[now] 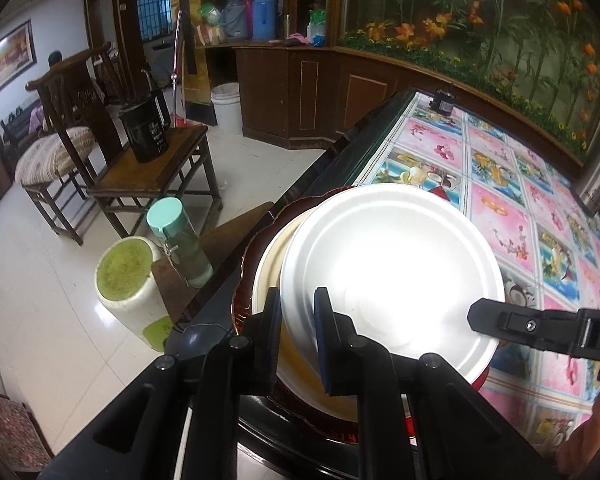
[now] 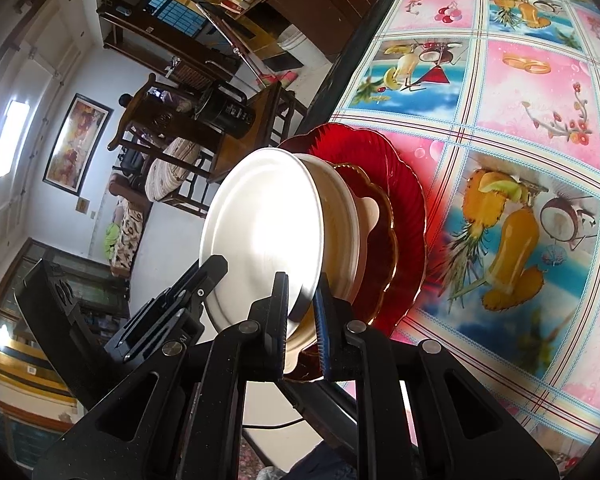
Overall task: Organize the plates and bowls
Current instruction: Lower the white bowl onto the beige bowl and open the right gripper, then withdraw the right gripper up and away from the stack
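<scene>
A shiny metal plate (image 1: 392, 264) sits on top of a stack: a cream dish (image 1: 272, 256), then a dark red scalloped plate (image 1: 252, 248). My left gripper (image 1: 298, 336) is shut on the metal plate's near rim. My right gripper (image 2: 302, 320) is shut on the same metal plate (image 2: 260, 232) at its other rim; it shows in the left wrist view (image 1: 540, 326) at the right. In the right wrist view the cream dish (image 2: 340, 224), a gold-rimmed red plate (image 2: 376, 240) and a large red glass plate (image 2: 384, 160) lie under it.
The stack stands at the table's edge on a fruit-patterned tablecloth (image 1: 500, 184). Beyond the edge are a green-lidded bottle (image 1: 180, 240), a green cup (image 1: 128, 284), a wooden stool with a black kettle (image 1: 146, 128) and a chair (image 1: 60, 136).
</scene>
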`<state>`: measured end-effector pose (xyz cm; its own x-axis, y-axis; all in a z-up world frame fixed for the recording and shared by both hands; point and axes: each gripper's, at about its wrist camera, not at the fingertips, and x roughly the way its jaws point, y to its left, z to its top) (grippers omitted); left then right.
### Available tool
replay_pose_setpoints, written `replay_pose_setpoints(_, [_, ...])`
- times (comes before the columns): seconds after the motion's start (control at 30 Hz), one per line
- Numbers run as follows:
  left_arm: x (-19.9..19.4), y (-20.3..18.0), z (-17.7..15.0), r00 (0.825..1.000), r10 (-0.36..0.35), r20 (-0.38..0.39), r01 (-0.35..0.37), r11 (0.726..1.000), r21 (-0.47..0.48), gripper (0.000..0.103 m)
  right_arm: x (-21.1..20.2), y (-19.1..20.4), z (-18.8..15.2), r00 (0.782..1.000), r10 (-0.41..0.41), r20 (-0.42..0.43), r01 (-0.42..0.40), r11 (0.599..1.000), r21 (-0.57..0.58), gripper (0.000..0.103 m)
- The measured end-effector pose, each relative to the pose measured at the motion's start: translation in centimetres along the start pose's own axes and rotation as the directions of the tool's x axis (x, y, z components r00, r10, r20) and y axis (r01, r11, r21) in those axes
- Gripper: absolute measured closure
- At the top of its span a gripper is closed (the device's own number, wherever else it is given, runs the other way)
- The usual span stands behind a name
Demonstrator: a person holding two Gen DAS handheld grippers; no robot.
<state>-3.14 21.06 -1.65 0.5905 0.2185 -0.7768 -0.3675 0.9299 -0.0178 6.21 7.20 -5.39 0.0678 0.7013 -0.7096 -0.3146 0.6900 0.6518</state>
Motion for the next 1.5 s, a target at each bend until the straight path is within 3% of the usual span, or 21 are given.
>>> replay_pose_setpoints(0.77, [-0.9, -0.2, -0.3, 0.999, 0.032, 0.022, -0.033, 0.999, 0.024, 0.085, -0.2, 0.5, 0.1, 0.999, -0.039, 0.007, 0.040, 0.999, -0.037, 0.089])
replay_pose_setpoints(0.93, [-2.1, -0.1, 0.0, 0.997, 0.052, 0.064, -0.054, 0.998, 0.030, 0.062, -0.2, 0.7, 0.2, 0.999, -0.045, 0.008, 0.045, 0.997, -0.057, 0.083])
replay_pose_setpoints(1.13, [-3.1, -0.4, 0.1, 0.991, 0.079, 0.107, -0.084, 0.996, 0.042, 0.048, -0.4, 0.6, 0.3, 0.999, -0.036, 0.004, 0.036, 0.997, -0.065, 0.082])
replay_pose_setpoints(1.5, [-3.4, -0.8, 0.2, 0.988, 0.101, 0.114, -0.107, 0.993, 0.046, 0.046, -2.4, -0.9, 0.5, 0.999, -0.018, 0.044, 0.020, 0.999, -0.032, 0.082])
